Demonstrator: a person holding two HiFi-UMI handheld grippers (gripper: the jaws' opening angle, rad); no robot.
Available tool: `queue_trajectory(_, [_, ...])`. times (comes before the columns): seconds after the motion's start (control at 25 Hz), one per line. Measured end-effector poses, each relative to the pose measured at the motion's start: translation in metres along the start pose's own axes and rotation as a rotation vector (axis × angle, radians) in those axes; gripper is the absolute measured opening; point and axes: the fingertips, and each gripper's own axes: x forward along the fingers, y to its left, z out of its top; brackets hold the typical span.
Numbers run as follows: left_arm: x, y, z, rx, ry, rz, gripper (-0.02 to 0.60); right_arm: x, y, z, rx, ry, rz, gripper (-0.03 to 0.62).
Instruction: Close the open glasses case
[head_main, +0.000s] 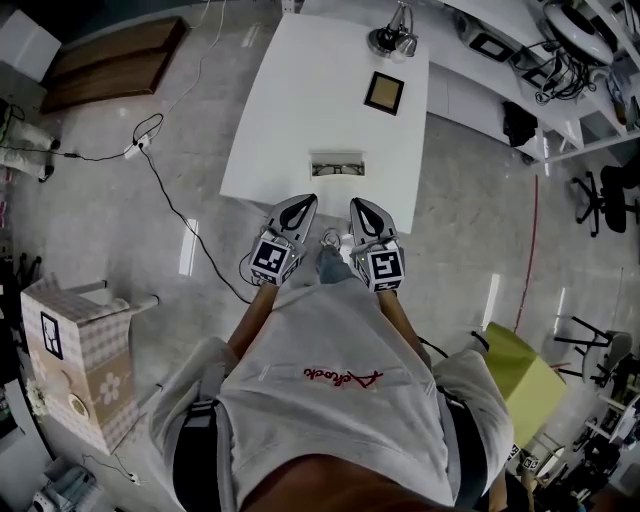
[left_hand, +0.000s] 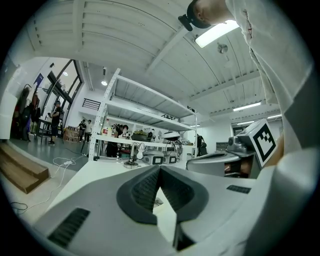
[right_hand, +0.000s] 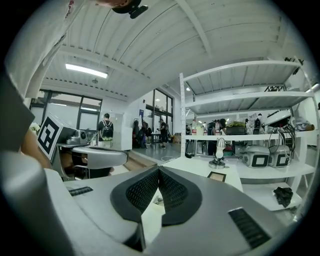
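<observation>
Red script print (head_main: 343, 376) on grey shirt (head_main: 330, 430), upside down, illegible; nothing else readable.

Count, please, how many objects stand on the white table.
3: the glasses case near the front edge of the table, a dark square tile beyond it, and a metal stand at the far end. None seems hidden.

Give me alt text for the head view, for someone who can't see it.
From above, a person holds the left gripper and right gripper side by side, both shut, at the near edge of a white table, where an open glasses case lies. A dark square frame sits farther back.
</observation>
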Motion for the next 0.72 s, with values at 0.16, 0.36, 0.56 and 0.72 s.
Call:
queue_trajectory(0.16, [0.024, 0.010, 0.002, -0.003, 0.010, 0.019, 0.009, 0.019, -0.019, 0.003, -0.007, 0.000, 0.029, 0.006])
queue_trajectory(0.36, [0.054, 0.027, 0.009, 0.004, 0.013, 0.043, 0.009, 0.043, -0.045, 0.009, -0.012, -0.004, 0.052, 0.006])
queue_trajectory(0.56, [0.079, 0.040, 0.014, 0.005, 0.016, 0.066, 0.009, 0.063, -0.068, 0.010, 0.004, -0.009, 0.069, 0.006])
queue_trajectory(0.72, [0.093, 0.048, 0.012, 0.009, 0.026, 0.085, 0.009, 0.076, -0.081, 0.006, 0.012, -0.004, 0.090, 0.006])
